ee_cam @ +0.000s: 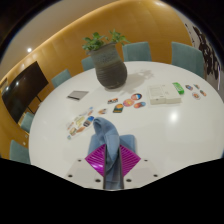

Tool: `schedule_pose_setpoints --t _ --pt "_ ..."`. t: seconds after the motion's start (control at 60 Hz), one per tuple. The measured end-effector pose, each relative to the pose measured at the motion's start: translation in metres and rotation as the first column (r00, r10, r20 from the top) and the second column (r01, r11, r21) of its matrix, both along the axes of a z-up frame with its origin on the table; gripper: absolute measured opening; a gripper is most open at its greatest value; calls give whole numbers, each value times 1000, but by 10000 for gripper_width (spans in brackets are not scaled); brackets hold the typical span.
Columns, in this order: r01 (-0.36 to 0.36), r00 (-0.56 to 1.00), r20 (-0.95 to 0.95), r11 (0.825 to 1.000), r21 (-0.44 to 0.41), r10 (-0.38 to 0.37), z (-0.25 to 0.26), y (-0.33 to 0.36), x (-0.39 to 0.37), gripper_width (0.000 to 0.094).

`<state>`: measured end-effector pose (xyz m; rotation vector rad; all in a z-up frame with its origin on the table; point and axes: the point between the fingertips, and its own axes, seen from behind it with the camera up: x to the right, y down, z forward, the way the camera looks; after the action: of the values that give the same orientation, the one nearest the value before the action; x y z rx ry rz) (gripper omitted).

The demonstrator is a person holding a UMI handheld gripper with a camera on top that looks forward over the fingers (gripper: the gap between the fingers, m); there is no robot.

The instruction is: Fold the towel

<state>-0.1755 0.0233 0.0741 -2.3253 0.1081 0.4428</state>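
- Your hand-held gripper (111,163) sits low over the near edge of the white tabletop (170,120), its two fingers pointing across the surface.
- The magenta pads (98,159) on the inner faces of the fingers show on either side of a blue towel (110,145).
- You have the towel pinched between the fingers: the cloth is bunched into a narrow band that runs from the pads forward onto the tabletop, so the fingers are closed down to the thickness of the fabric.
- The towel's far end lies on the tabletop just ahead of the fingers, near a cluster of small items.
- Beyond the towel you see small round coloured discs (128,101) scattered mid-table, with a flat grey rectangular object (78,96) to their left.
- A potted plant (108,62) in a dark grey pot stands at the far side of the tabletop.
- A pale green and white object (166,98) lies to the right of the discs.
- Teal chairs (136,51) ring the far side, against an orange wall.
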Motion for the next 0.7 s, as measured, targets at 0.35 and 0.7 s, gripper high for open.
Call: schedule_pose_setpoints --t 0.35,0.7 --pt "49 970 236 998 49 -59 26 -43 104 853" --pt "62 944 313 989 138 -103 139 -188 51 850"
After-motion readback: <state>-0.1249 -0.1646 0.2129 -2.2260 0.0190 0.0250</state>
